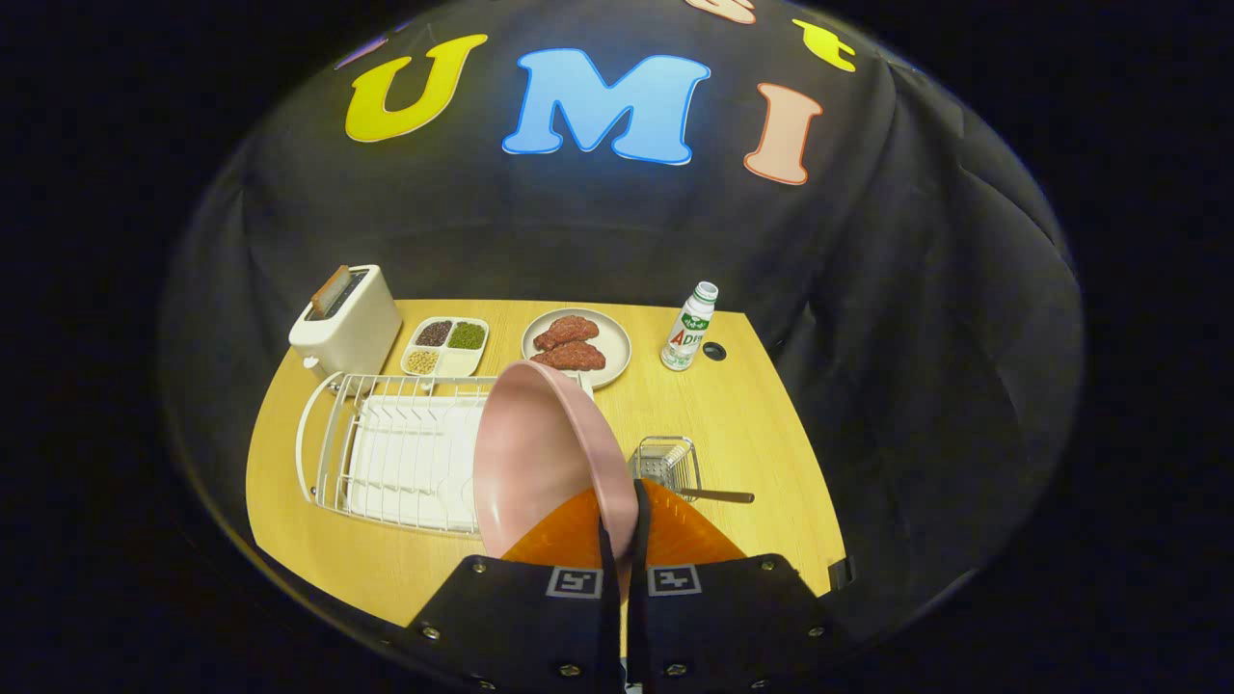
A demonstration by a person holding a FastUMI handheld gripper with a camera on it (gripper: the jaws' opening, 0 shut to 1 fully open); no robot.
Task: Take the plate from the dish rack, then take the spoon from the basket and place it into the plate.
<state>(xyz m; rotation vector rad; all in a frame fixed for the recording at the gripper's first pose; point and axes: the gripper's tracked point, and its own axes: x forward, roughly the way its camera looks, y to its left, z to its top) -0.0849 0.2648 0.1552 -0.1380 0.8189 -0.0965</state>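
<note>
Plate lifted on edge above the dish rack

The gripper (625,525) pinched the pink plate's (540,453) rim, holding it upright over the dish rack's (386,453) right end; the spoon (713,495) lay in the basket (667,463) near the table's (752,424) right edge.

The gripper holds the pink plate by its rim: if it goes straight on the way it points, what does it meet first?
The gripper is shut on the pink plate. Straight ahead, the plate would probably meet the wire basket first; depth is unclear.
</note>
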